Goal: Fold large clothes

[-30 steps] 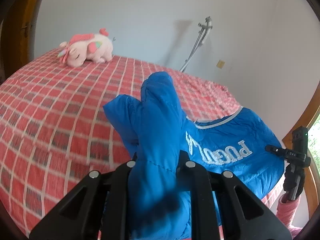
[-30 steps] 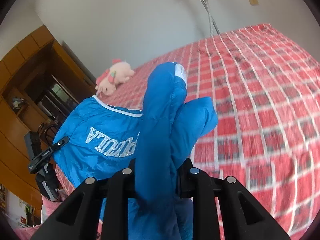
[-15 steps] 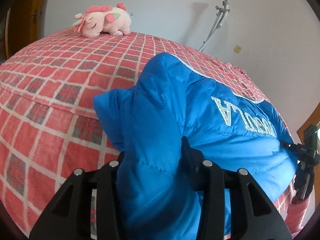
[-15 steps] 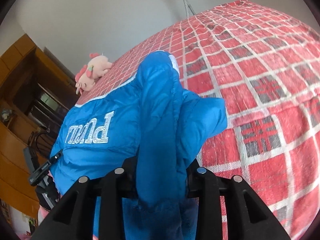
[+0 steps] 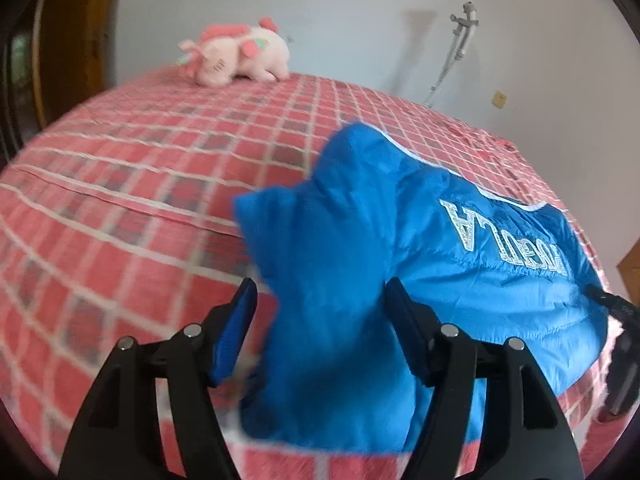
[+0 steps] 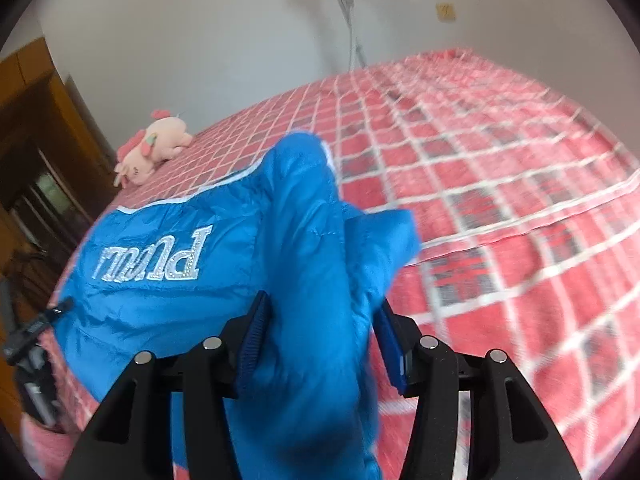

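Red checked bed [image 5: 120,208], both claws [image 5: 320,320] [image 6: 320,336] angled down, jaws just opening off blue jacket [image 5: 460,260] between them.

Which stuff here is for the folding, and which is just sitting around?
For the folding:
- blue jacket, bunched on the bed
- left hand-held gripper, jaws just been opening, jacket between them
- right hand-held gripper, jaws just been opening, jacket between them

Just sitting around:
- pink plush toy at the far side
- red checked bedspread
- metal crutch against the wall
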Motion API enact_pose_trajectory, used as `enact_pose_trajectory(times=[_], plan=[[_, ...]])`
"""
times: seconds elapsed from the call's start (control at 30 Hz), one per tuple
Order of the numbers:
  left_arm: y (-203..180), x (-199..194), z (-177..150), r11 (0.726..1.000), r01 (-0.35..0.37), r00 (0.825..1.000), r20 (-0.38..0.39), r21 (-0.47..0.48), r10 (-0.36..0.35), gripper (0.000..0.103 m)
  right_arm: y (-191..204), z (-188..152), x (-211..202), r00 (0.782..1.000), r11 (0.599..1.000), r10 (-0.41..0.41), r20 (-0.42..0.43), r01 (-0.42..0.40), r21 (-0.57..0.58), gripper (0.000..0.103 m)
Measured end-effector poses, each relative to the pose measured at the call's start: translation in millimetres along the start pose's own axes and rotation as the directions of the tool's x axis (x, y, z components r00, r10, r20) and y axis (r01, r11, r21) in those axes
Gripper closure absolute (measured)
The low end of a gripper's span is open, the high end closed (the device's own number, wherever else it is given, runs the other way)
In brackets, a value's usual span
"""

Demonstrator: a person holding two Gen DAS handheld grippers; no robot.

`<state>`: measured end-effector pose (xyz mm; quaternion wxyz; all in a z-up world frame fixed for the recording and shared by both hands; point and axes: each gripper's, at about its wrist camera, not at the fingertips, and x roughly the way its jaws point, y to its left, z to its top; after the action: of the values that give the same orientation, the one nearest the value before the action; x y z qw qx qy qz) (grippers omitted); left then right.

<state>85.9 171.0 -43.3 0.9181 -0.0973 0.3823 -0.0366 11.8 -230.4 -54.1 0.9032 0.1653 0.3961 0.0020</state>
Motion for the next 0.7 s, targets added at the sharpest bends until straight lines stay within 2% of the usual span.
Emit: enact_pose_trajectory(times=[0.07, 0.13, 0.3, 0.47, 0.7], plan=[[1, -18, 0, 1.000, -0.028, 0.999, 0.035, -0.006, 0.028, 0.037, 10, -3, -17, 0.996, 0.996, -0.068, 0.050, 0.071, -0.045, 0.051], [-5, -33, -1, 0.998, -0.060, 0.996, 0.067, -0.002, 0.060, 0.037, 23, -6, -28, 0.991, 0.991, -0.102, 0.088, 0.109, -0.081, 0.052], [-42, -48, -6, 0.996, -0.074, 0.992, 0.106, 0.044, 0.069, 0.037, 50, -17, -40, 0.989, 0.987, -0.074, 0.129, 0.091, -0.131, 0.060], [-87, -37, -18, 0.988, -0.091, 0.990, 0.118, 0.122, 0.077, 0.037, 68, -25, -30, 0.989, 0.985, -0.071, 0.128, 0.090, -0.150, 0.062], [-109, -11, -29, 0.985, -0.090, 0.992, 0.098, 0.146, 0.077, 0.037, 77, -39, -18, 0.984, 0.978, -0.100, 0.149, 0.124, -0.167, 0.063]])
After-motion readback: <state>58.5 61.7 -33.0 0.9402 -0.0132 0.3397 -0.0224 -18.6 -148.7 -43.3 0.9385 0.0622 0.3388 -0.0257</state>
